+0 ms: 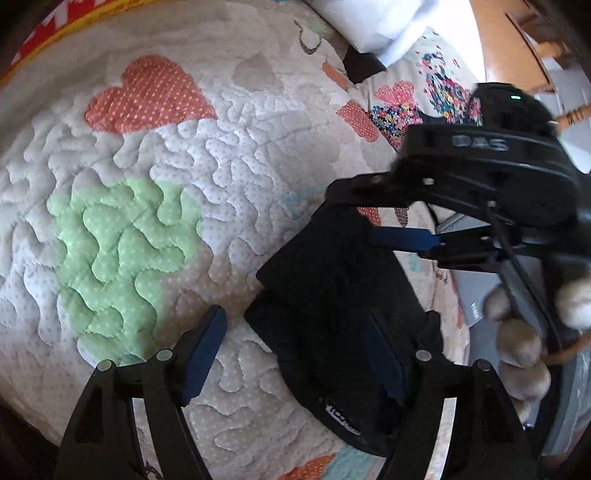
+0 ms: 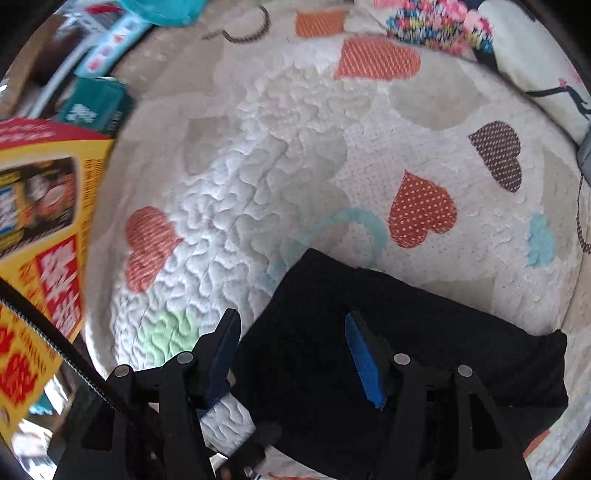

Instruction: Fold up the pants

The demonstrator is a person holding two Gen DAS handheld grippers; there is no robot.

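Note:
The black pants (image 1: pixel 332 302) lie folded into a compact bundle on the quilted bedspread (image 1: pixel 229 155). My left gripper (image 1: pixel 295 343) is open just above the bundle's near left part; its right finger overlaps the fabric. The right gripper shows in the left wrist view (image 1: pixel 376 210), open, over the bundle's far edge, with a hand on its handle. In the right wrist view the pants (image 2: pixel 424 332) fill the lower middle. My right gripper (image 2: pixel 291 332) is open above their left edge and holds nothing.
The bedspread (image 2: pixel 295 147) carries heart patches. A yellow and red box (image 2: pixel 40 229) and teal items (image 2: pixel 96 103) stand at the left. A white pillow (image 1: pixel 369 26) and wooden furniture (image 1: pixel 517 40) lie at the far right.

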